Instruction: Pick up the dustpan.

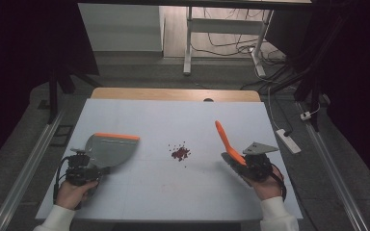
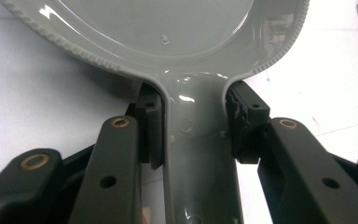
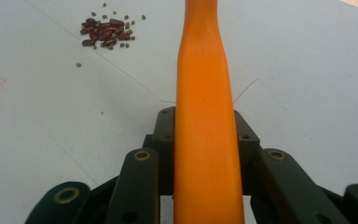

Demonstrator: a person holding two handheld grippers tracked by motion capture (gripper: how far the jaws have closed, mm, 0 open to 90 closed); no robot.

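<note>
Dustpan (image 2: pixel 168 37) rim cut off, handle clamped in left gripper (image 2: pixel 193 130); brush handle (image 3: pixel 207 116) in right gripper (image 3: pixel 205 149).

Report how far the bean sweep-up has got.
Done: left gripper clamps the grey dustpan handle; right gripper clamps the orange brush handle. In hand: both tools sit either side of the beans. Left: every bean lies unswept on the table.
</note>
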